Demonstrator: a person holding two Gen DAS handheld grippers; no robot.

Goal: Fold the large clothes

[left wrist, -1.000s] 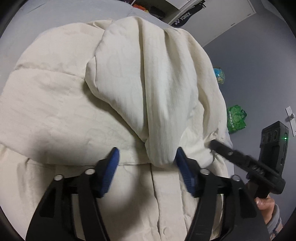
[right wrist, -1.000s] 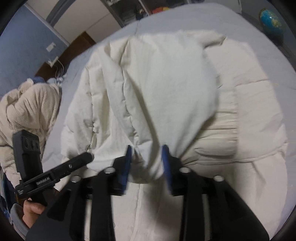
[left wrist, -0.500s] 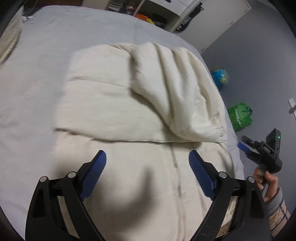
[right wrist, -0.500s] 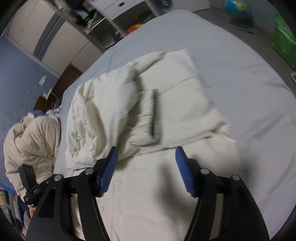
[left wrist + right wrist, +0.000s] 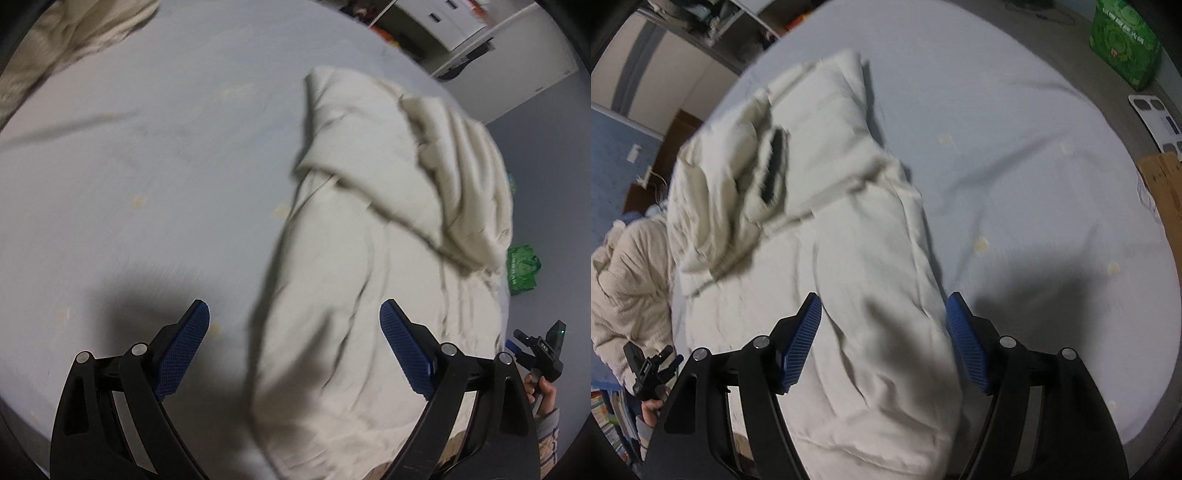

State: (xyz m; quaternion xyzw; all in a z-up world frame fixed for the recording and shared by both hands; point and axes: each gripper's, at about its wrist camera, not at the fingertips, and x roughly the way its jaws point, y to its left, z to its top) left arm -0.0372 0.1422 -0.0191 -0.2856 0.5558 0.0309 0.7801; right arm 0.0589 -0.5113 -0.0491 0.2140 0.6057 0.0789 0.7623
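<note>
The cream jacket [image 5: 369, 258] lies lengthwise on the grey bed [image 5: 147, 184], its sleeves folded across the top. Both the left gripper [image 5: 293, 347] and the right gripper [image 5: 882, 339] hang above it with jaws apart, holding nothing. The step looks like a pause between folds; next, each likely needs to pinch the near hem and carry it upward.

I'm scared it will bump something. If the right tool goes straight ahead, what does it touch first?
Probably the cream coat. The right tool is open with the coat lying between its fingers and ahead of it on the grey bed sheet. Depth is hard to judge.
</note>
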